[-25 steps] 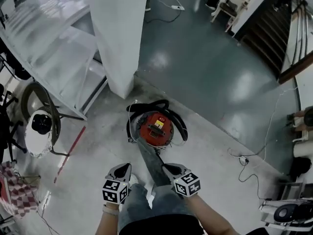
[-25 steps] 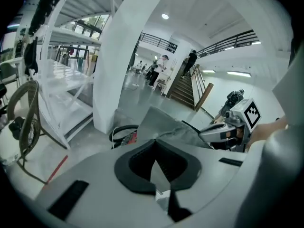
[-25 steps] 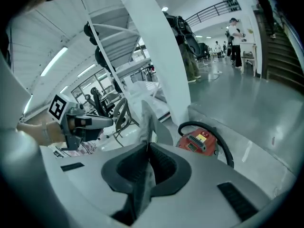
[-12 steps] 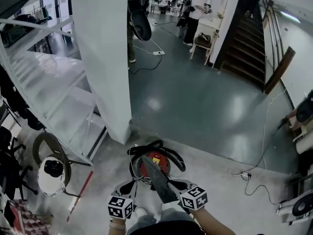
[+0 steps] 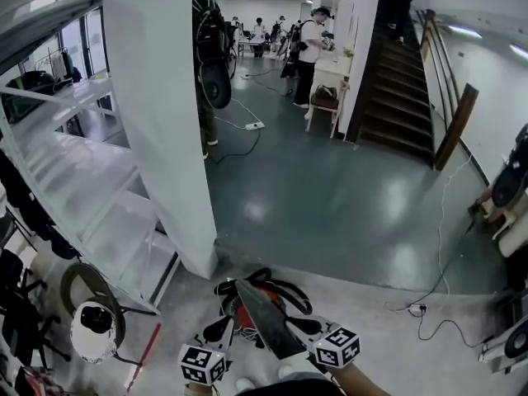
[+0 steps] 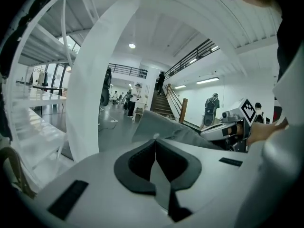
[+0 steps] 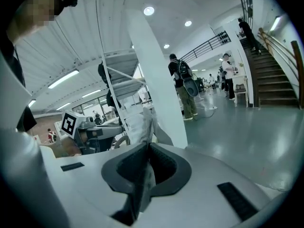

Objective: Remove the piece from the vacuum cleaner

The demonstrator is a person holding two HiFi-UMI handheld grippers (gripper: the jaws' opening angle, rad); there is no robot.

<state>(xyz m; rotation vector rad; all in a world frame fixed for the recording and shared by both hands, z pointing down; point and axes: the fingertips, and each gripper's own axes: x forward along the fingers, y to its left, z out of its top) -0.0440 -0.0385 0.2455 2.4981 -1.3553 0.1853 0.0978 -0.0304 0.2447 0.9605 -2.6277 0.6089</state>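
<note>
r gripper point(image 7: 147, 145) clamps piece point(image 5: 266, 316)

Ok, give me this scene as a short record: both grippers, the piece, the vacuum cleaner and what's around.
left gripper: shut on the piece
right gripper: shut on the same piece
piece: flat, dark grey, held up between both grippers, overlapping the vacuum cleaner in the head view
vacuum cleaner: red, on the floor, black hose curled round it
surroundings: white pillar, staircase, people standing farther back
</note>
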